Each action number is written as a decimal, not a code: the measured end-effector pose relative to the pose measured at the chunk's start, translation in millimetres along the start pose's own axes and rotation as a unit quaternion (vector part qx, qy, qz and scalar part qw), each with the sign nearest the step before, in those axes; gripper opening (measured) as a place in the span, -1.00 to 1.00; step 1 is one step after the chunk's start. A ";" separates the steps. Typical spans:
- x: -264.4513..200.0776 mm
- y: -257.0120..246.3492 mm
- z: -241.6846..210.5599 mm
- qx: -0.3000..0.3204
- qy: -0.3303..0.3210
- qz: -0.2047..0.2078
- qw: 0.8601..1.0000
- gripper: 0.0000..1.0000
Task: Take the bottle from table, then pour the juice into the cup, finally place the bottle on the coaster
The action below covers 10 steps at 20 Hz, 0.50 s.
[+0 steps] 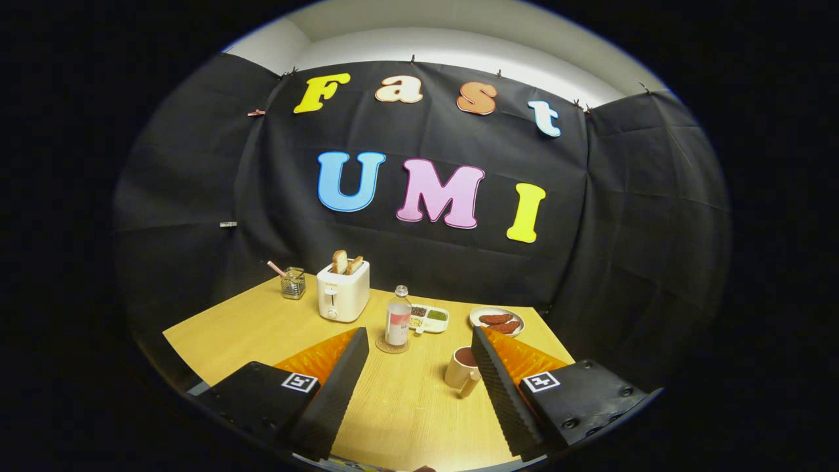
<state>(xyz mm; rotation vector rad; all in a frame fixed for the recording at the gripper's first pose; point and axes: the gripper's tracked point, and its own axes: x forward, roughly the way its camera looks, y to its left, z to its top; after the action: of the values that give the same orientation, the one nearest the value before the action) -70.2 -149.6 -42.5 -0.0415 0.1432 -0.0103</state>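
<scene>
gripper fingers spread wide over the wooden table, holding nothing, ridged pads facing inward. bottle, clear with a pale label, stands upright on the round woven coaster just beyond the fingertips; cup of dark juice sits touching the right finger's inner side. behind: white toaster with bread, wire holder, divided tray, plate of sausages.

Gripper jaws wide apart, empty

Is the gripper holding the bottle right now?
No: the gripper is open with nothing between its fingers, and the bottle stands on the coaster beyond them.
</scene>
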 end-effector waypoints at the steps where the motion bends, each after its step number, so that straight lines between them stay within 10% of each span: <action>1: -4.5 -4.4 -0.8 0.001 -0.001 0.003 1.000 0.94; 10: -9.2 7.4 -20.1 -0.001 0.011 0.017 1.000 0.94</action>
<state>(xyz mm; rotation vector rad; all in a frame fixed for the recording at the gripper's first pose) -82.1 -142.9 -61.4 -0.0407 0.1653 0.0241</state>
